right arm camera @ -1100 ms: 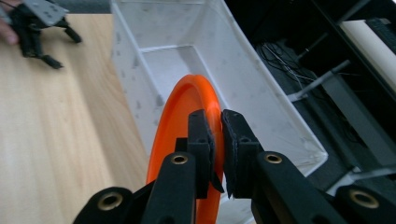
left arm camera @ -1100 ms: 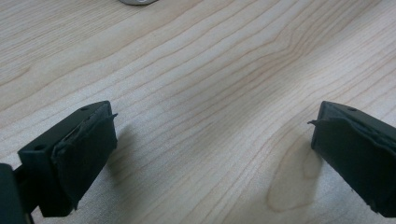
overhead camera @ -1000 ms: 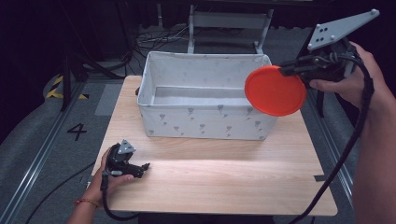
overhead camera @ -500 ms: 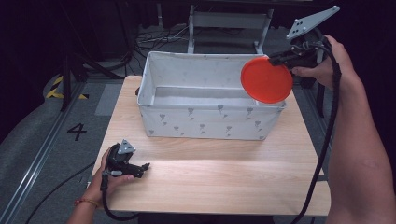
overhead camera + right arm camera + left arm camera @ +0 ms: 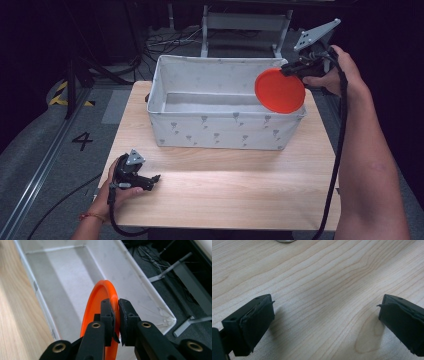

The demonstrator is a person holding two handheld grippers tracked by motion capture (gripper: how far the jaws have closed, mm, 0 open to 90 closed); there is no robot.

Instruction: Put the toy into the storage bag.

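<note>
Since my right tool (image 5: pixel 116 315) only pinches the orange plate (image 5: pixel 280 91) by its rim over the fabric bin (image 5: pixel 220 131), it could slip sideways, while my left tool (image 5: pixel 324 322) rests released on the table (image 5: pixel 240 185).

— Where is room lying open?

— The near half of the surface (image 5: pixel 235 185) is lying bare, with the left hand-held gripper (image 5: pixel 150 180) sitting at its left corner, jaws spread.

— And what is blocking the far half?

— The white fabric bin (image 5: pixel 225 131) is spanning it. Its open top is offering room, though the orange plate (image 5: pixel 280 91), pinched upright by the right hand-held gripper (image 5: pixel 289 70), is crowding the right end.
</note>
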